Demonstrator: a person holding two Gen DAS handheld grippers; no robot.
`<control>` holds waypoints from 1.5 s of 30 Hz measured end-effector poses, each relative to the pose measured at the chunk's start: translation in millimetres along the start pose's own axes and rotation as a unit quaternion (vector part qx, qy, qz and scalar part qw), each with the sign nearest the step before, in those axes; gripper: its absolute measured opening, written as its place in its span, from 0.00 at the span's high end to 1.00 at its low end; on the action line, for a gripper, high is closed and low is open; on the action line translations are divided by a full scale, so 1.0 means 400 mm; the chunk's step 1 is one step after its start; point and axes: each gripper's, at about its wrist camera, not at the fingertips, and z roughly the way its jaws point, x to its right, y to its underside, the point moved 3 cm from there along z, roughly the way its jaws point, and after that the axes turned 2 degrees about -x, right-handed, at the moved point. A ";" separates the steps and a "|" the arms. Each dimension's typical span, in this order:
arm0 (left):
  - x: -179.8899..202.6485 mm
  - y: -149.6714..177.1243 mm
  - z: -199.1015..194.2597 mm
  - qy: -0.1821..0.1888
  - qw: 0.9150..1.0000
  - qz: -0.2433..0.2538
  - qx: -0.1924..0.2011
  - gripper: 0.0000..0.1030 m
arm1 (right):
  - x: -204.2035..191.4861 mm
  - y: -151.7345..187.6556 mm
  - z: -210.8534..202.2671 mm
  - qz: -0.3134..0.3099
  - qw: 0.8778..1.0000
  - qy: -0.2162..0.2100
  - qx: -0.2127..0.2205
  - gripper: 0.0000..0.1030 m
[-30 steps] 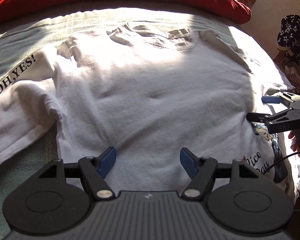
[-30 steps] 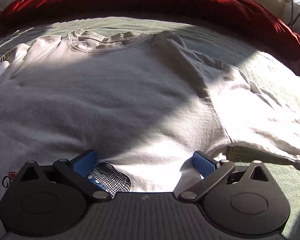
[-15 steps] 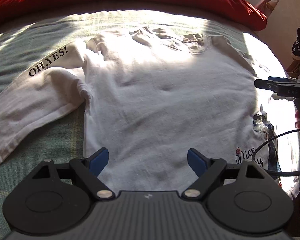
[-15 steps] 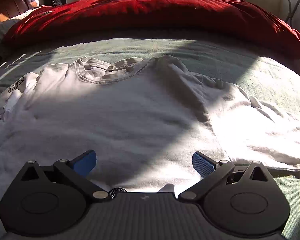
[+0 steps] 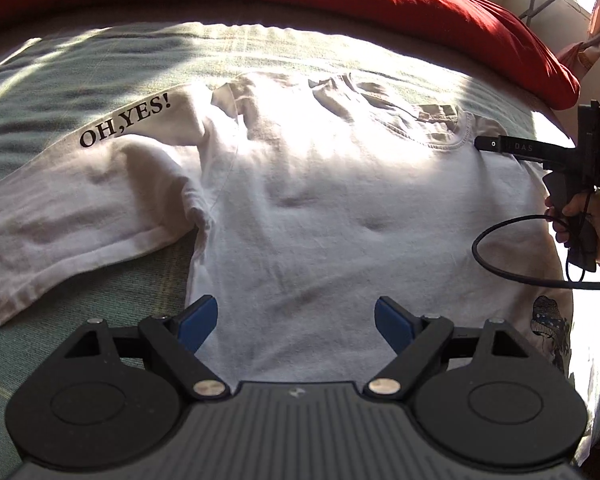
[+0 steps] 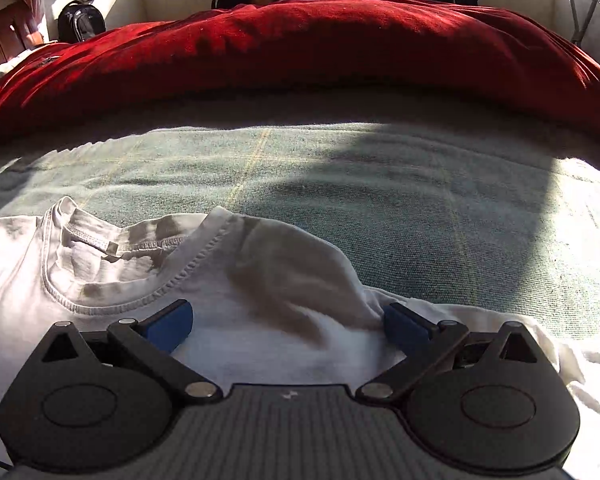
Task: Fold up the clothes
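A white long-sleeved shirt (image 5: 340, 208) lies spread flat on the bed, collar (image 5: 416, 120) at the far side. Its left sleeve (image 5: 84, 184) reads "OH,YES!". My left gripper (image 5: 296, 320) hovers open over the shirt's lower body, nothing between its blue pads. In the left wrist view the right gripper (image 5: 484, 144) reaches in from the right, its tips beside the collar. In the right wrist view my right gripper (image 6: 288, 320) stands open over the shirt's right shoulder (image 6: 292, 276), just right of the collar (image 6: 112, 276), with a raised fold of cloth between its fingers.
A pale green blanket (image 6: 380, 200) covers the bed under the shirt. A red duvet (image 6: 300, 48) is heaped along the far side. A hand (image 5: 596, 220) holds the right gripper's handle, and a black cable (image 5: 500, 264) loops over the shirt. A black bag (image 6: 80, 20) stands by the far wall.
The right gripper has travelled from the shirt's hem up to the shoulder beside the collar. The left gripper has drawn back and left, showing more of the lettered sleeve. Both stayed open.
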 end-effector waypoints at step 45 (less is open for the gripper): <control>0.005 0.016 -0.006 0.022 0.999 0.033 0.000 0.17 | -0.007 0.006 -0.160 0.081 0.996 -0.011 0.028 0.00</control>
